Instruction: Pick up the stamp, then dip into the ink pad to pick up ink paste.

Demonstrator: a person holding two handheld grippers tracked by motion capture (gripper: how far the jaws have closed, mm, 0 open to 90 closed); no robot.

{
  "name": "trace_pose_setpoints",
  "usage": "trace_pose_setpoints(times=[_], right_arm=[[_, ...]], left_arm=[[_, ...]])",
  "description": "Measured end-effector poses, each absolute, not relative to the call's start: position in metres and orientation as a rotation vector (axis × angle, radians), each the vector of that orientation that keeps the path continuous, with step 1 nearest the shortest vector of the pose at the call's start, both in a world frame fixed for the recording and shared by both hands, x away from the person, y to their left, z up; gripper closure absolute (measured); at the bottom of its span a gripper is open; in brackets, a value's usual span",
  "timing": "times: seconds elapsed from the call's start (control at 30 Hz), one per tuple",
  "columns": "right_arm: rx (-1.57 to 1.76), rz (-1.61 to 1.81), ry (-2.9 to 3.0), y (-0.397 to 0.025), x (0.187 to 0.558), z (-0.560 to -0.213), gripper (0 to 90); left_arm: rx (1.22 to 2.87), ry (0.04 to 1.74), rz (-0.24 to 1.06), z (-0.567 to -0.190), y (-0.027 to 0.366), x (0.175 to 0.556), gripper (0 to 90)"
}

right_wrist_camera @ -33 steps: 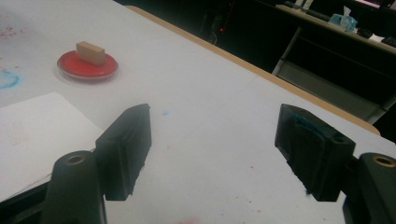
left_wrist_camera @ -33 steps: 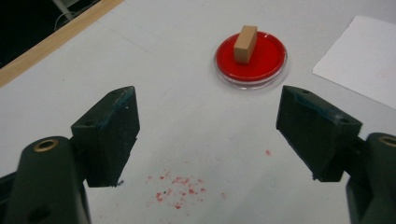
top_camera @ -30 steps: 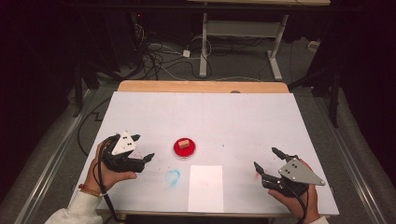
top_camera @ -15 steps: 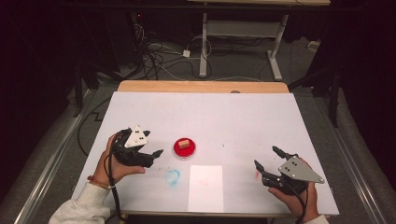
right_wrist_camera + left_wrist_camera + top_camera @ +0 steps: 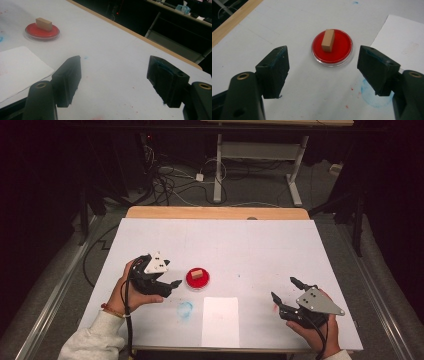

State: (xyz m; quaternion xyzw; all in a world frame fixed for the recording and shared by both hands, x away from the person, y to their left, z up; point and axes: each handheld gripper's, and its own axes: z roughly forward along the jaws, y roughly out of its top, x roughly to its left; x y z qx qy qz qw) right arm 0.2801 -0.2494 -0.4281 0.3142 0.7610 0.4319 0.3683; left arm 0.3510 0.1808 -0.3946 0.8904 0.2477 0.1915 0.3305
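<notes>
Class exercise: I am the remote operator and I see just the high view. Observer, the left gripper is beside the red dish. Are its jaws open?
Observer: Yes. In the left gripper view the left gripper is wide open, nothing between its jaws.
Operator: How does the block sit?
Observer: The wooden block lies flat inside the red dish, near the middle.
Operator: And the right gripper?
Observer: The right gripper is open too, with blue smears on one pad.

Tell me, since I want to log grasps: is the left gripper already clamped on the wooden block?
No: the left gripper has its jaws wide apart, short of the wooden block on the red dish.
</notes>
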Motion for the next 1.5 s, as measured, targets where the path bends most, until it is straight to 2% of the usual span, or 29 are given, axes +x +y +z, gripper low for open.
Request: trace_pose_setpoints(times=[0.37,0.53,0.7,0.77,0.87,1.0,1.33,1.5], right_arm=[[0.810,1.107,1.967,-0.248,0.281,-0.430,28.0],[0.810,1.102,1.979,-0.247,0.281,-0.432,28.0],[0.808,1.094,1.996,-0.246,0.283,-0.434,28.0],[0.804,1.092,2.001,-0.245,0.283,-0.434,28.1],[0.800,1.087,2.005,-0.244,0.284,-0.434,28.1],[0.795,1.074,2.014,-0.245,0.282,-0.436,28.4],[0.783,1.077,2.022,-0.243,0.282,-0.435,29.3],[0.776,1.071,2.017,-0.244,0.283,-0.434,29.5]], left_arm=[[2.376,0.617,0.465,-0.398,0.167,0.356,25.0],[2.432,0.566,0.392,-0.397,0.151,0.370,26.2],[2.554,0.525,0.349,-0.401,0.129,0.390,31.5],[2.598,0.519,0.312,-0.404,0.122,0.399,38.3],[2.653,0.516,0.283,-0.409,0.115,0.409,41.0],[2.668,0.515,0.250,-0.409,0.110,0.420,51.3],[2.764,0.459,0.235,-0.412,0.093,0.427,55.2],[2.794,0.468,0.258,-0.414,0.088,0.429,62.7]])
